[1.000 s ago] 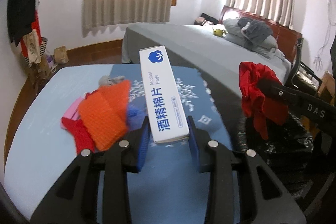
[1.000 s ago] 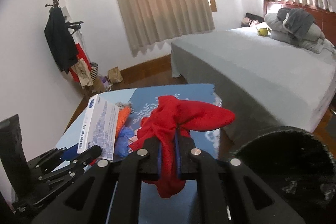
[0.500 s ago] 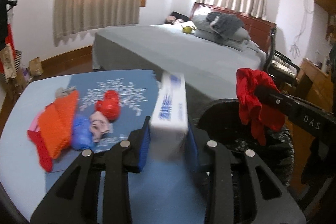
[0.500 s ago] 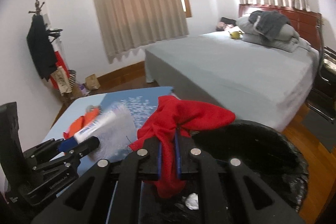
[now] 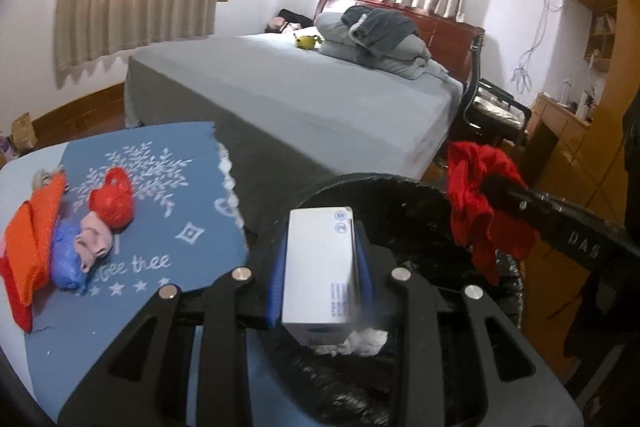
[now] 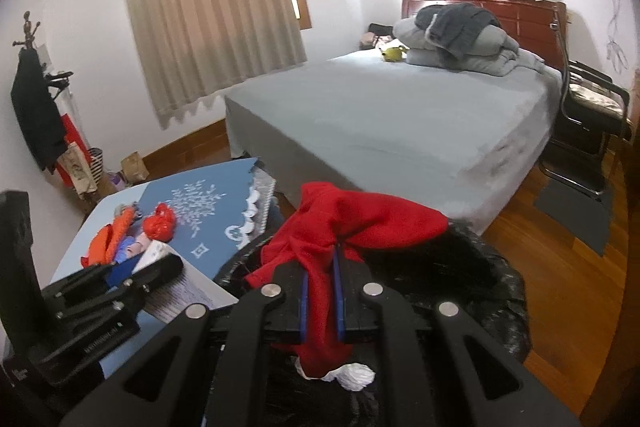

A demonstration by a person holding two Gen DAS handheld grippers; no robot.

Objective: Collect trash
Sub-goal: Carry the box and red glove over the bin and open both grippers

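My left gripper (image 5: 320,279) is shut on a white alcohol-pads box (image 5: 318,267) and holds it over the black-bagged trash bin (image 5: 400,195). My right gripper (image 6: 320,291) is shut on a red cloth (image 6: 352,219), also over the bin (image 6: 480,267). The red cloth shows in the left wrist view (image 5: 476,195) too. A white crumpled tissue (image 6: 354,373) lies inside the bin. On the blue cloth-covered table (image 5: 168,187) remain an orange mesh piece (image 5: 32,243), a red wad (image 5: 112,199), a blue wad (image 5: 66,259) and a pink wad (image 5: 94,241).
A large bed (image 5: 300,95) with grey bedding stands behind the table and bin. A black chair (image 6: 592,107) is at the right on the wooden floor. A coat rack (image 6: 36,107) with clothes stands at the left wall.
Both grippers swung right from the table to above the trash bin, each still holding its item. The box has tilted from upright to lying end-on toward the camera.
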